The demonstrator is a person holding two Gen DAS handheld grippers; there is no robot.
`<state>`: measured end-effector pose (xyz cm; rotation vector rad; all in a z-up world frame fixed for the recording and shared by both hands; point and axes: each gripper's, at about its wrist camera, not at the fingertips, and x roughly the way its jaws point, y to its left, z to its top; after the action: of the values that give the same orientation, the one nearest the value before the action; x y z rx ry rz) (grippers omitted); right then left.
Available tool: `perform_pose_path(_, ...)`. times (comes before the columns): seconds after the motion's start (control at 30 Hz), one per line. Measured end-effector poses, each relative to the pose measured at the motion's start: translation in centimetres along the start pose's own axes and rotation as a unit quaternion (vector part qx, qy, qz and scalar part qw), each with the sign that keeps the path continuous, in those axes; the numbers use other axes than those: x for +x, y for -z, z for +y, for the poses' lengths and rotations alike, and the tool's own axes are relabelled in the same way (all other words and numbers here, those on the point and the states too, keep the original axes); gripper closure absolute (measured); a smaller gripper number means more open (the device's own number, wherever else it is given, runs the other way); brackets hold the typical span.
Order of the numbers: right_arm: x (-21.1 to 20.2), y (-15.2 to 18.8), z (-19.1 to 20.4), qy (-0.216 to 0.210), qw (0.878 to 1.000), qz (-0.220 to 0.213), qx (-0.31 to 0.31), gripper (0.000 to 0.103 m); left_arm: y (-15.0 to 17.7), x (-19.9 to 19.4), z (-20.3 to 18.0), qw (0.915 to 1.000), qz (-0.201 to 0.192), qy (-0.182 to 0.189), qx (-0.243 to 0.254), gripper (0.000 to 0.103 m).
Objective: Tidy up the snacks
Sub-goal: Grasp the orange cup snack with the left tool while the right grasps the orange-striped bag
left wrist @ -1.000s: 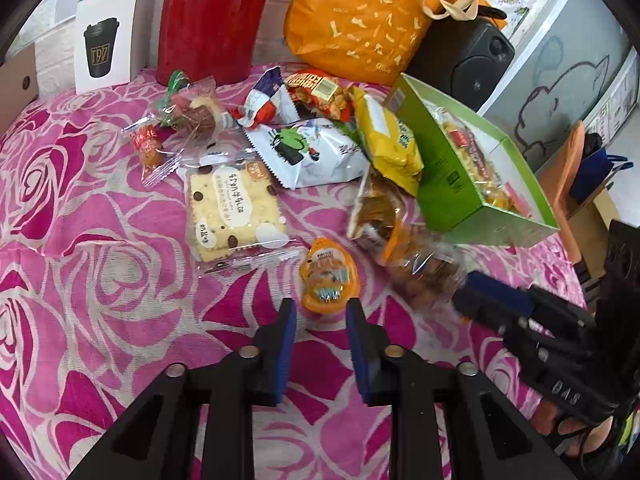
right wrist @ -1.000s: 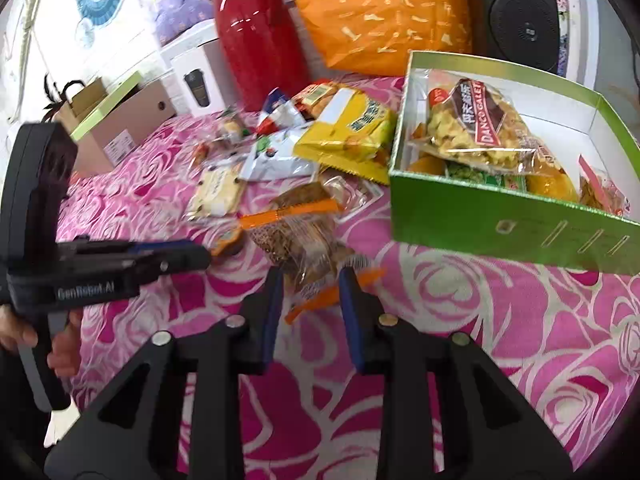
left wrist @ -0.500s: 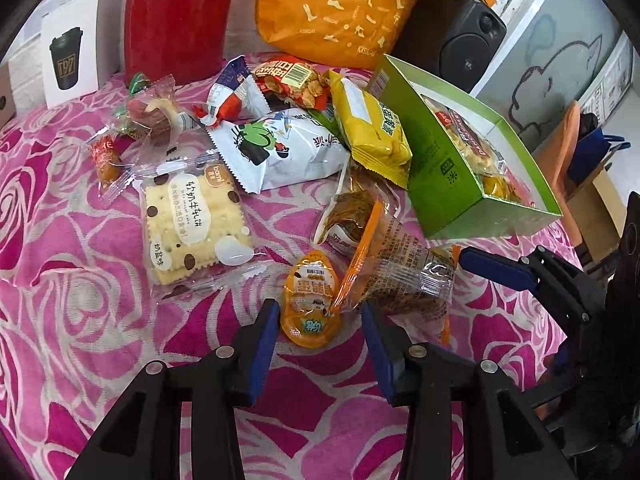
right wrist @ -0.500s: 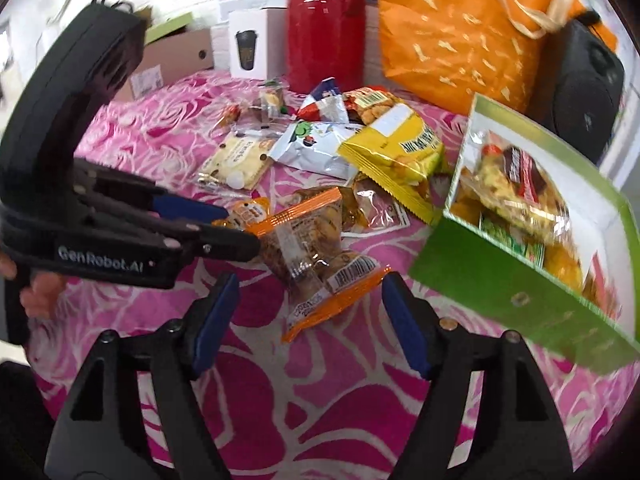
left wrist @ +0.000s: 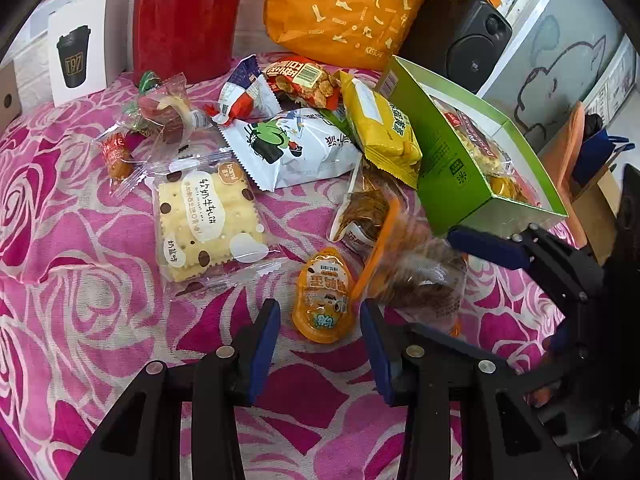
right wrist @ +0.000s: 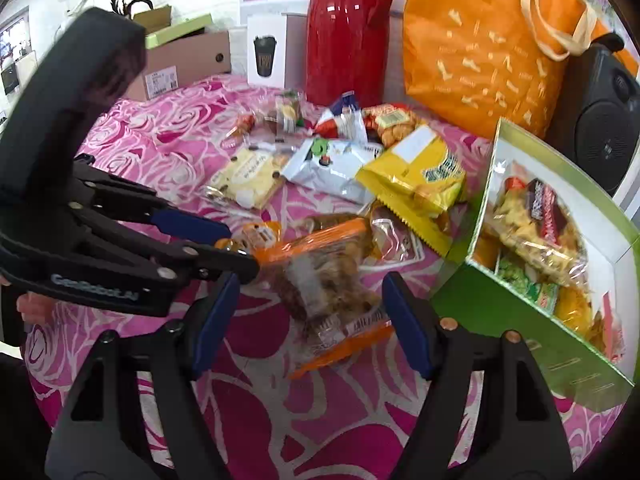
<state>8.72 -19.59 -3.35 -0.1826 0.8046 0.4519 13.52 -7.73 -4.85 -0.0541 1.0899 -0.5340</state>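
Left wrist view: the green box (left wrist: 448, 160) sits at right of centre, tilted open, with clear bagged snacks (left wrist: 480, 148) inside; its far corner runs behind the right gripper (left wrist: 504, 256), which enters from the right edge. The left gripper (left wrist: 320, 344) is spread at the bottom, its pads either side of the orange jelly cup (left wrist: 322, 300) without touching it. Just right of the cup lies the orange-edged nut bag (left wrist: 420, 276), blurred. A cracker pack (left wrist: 208, 216), a white chip bag (left wrist: 296, 148) and a yellow bag (left wrist: 380, 128) lie loose on the pink rose cloth (left wrist: 80, 280) covering the tabletop.

Right wrist view: the right gripper (right wrist: 312, 316) is spread wide around the nut bag (right wrist: 324, 284), both pads clear of it. The green box (right wrist: 500, 312) at right holds a clear bag of pale snacks (right wrist: 536, 232), a dark wrapper and green packets (right wrist: 524, 280); its lower right corner is cut off by the frame. The left gripper (right wrist: 240, 248) reaches in from the left, hiding most of the jelly cup (right wrist: 260, 234).
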Motion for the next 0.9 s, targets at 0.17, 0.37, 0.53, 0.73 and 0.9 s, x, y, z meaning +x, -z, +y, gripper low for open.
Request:
perform_pose_path(0.17, -0.6, 0.7, -0.2, -0.006, 0.999, 0.006, 0.033, 0.064, 0.4, -0.3, 0.4, 1.0, -0.004, -0.005, -0.006, 0.062)
perform_pose_path(0.37, -0.6, 1.0, -0.5, -0.002, 0.998, 0.002, 0.067, 0.064, 0.0, 0.2, -0.6, 0.9998, -0.003, -0.019, 0.007, 0.062)
perform_pose_path(0.53, -0.4, 1.4, -0.8, 0.002, 0.996, 0.006, 0.084, 0.063, 0.2, 0.4, -1.0, 0.9991, -0.004, -0.037, 0.021, 0.075)
perform_pose_path(0.73, -3.7, 0.9, -1.0, -0.002, 0.994, -0.032, 0.105, 0.072, -0.3, -3.3, -1.0, 0.9984, -0.05, -0.026, 0.004, 0.076)
perform_pose_path(0.9, -7.7, 0.2, -2.7, 0.014, 0.987, -0.089, 0.132, 0.072, -2.5, -7.2, -3.5, 0.995, -0.096, -0.005, 0.028, 0.076)
